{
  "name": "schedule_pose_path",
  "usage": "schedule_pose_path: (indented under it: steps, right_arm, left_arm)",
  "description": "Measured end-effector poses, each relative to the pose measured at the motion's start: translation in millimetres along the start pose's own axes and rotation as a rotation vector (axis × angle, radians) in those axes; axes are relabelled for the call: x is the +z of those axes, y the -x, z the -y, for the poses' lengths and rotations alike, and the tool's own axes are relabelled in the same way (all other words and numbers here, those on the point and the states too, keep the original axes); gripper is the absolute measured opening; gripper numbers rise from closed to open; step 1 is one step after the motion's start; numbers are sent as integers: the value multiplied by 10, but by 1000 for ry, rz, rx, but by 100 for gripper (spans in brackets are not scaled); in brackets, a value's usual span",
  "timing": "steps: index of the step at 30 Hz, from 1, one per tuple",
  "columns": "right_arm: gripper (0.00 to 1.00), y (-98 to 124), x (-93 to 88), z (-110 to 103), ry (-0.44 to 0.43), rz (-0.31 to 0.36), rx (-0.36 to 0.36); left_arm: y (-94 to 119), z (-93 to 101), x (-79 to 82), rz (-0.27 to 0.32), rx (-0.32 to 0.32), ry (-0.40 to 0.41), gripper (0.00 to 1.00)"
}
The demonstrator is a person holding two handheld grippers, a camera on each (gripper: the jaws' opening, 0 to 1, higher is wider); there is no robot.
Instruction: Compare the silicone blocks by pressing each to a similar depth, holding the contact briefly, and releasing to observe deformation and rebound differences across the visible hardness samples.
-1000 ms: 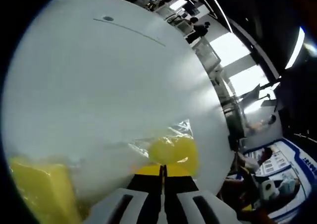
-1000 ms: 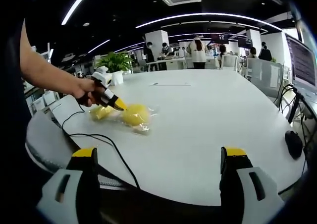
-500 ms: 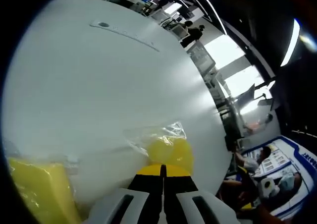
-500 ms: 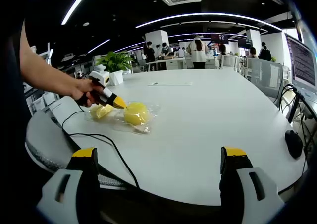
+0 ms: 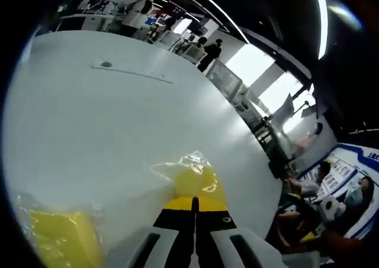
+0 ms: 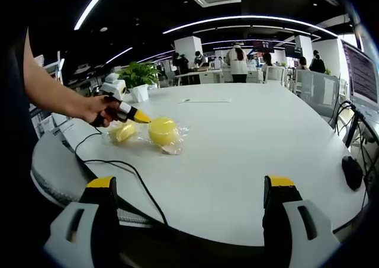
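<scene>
A round yellow silicone block (image 6: 163, 130) in a clear plastic bag lies on the white table (image 6: 249, 143), with a second yellow block (image 6: 122, 131) just to its left. A hand holds my left gripper (image 6: 141, 117), whose shut yellow tip hovers by the round block's upper left edge. In the left gripper view the shut left gripper (image 5: 194, 204) points at the bagged block (image 5: 198, 179) just ahead, and the other yellow block (image 5: 59, 239) sits at the lower left. My right gripper (image 6: 189, 185) stands open and empty near the table's front edge, far from both blocks.
A black cable (image 6: 121, 168) runs from the hand across the table's near left side. A dark mouse (image 6: 350, 172) lies at the right edge. A potted plant (image 6: 139, 75) stands behind the blocks. People and desks fill the office beyond the table.
My left gripper has lifted up and back off the round block, which it was pressing a second ago. The block looks rounder now. The right gripper has not moved.
</scene>
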State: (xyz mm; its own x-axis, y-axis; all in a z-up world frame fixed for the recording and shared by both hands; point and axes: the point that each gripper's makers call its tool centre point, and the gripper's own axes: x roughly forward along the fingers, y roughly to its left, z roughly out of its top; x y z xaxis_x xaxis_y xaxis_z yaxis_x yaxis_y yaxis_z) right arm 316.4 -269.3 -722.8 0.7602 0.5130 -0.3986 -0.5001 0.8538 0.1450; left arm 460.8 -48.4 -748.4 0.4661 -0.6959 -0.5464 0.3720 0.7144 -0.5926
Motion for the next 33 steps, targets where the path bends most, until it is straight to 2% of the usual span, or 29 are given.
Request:
schedule_pose_path:
  steps: [8, 11, 13, 15, 18, 21, 25, 27, 28, 29, 30, 31, 33]
  right_arm:
    - [97, -20, 27, -21, 3, 7, 4]
    - [97, -19, 14, -27, 2, 5, 5]
    - [97, -17, -1, -30, 3, 0, 6]
    - [97, -14, 0, -30, 4, 2, 6]
    - [97, -7, -8, -16, 5, -1, 3]
    - [97, -4, -11, -7, 4, 0, 2]
    - [97, -7, -29, -1, 4, -5, 2]
    - [97, -12, -36, 2, 3, -5, 2]
    - [97, -14, -37, 2, 4, -4, 2]
    - [97, -16, -39, 1, 4, -4, 2]
    - [97, -19, -40, -3, 3, -4, 2]
    - [97, -21, -44, -9, 4, -6, 3]
    - [97, -23, -53, -13, 8, -8, 4]
  left_arm:
    - [58, 39, 12, -4, -42, 24, 0]
    - [63, 20, -6, -12, -39, 21, 0]
    - [55, -23, -22, -10, -42, 53, 0]
    - [32, -45, -72, -26, -53, 138, 0]
    - [18, -150, -124, -40, -15, 129, 0]
    - [4, -194, -156, -59, -2, 193, 0]
    - [-6, -199, -139, -60, 5, 231, 2]
    - [-2, -257, -43, -10, 30, 266, 8]
    - [-15, -238, 20, 19, 14, 291, 16]
    - [-17, -230, 15, 17, 9, 285, 27]
    - [-34, -216, 21, 16, 10, 277, 33]
    - [-53, -196, 30, 12, 9, 267, 38]
    - [-94, -221, 18, -20, 46, 204, 45]
